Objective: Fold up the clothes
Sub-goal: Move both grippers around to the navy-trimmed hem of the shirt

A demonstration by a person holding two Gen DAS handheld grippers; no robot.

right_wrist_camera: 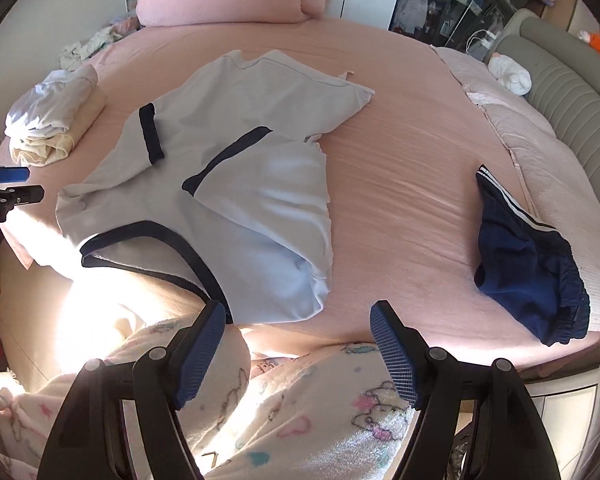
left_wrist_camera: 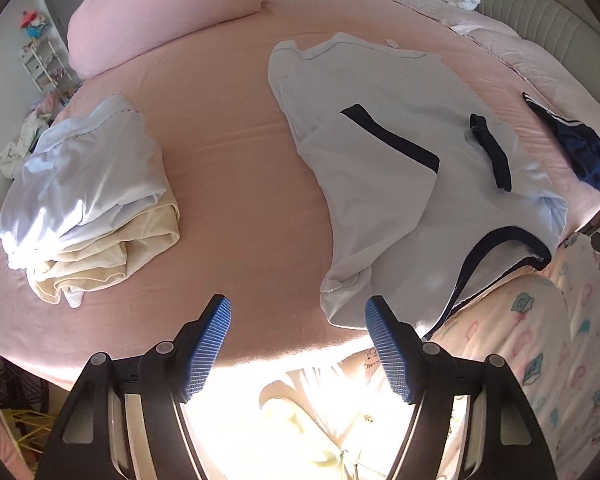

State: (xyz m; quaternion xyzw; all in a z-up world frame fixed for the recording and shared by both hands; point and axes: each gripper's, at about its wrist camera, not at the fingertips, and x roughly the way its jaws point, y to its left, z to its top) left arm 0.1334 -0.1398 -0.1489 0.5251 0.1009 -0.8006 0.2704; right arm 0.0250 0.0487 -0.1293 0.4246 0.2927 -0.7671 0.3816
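Pink bed [left_wrist_camera: 236,184] carries a half-folded shirt [right_wrist_camera: 236,184] beyond both grippers' spread, empty fingers [left_wrist_camera: 210,344]; dark shorts [right_wrist_camera: 528,260], perhaps crumpled, right.

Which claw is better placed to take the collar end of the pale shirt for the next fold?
Probably the right claw: it hangs open beside the pale shirt's navy collar at the bed edge. The left claw, also open, sits over bare pink sheet beside the shirt.

Pink bed [right_wrist_camera: 400,208] with pale shirt [right_wrist_camera: 236,184], navy shorts [right_wrist_camera: 528,260], folded pile [left_wrist_camera: 88,200].
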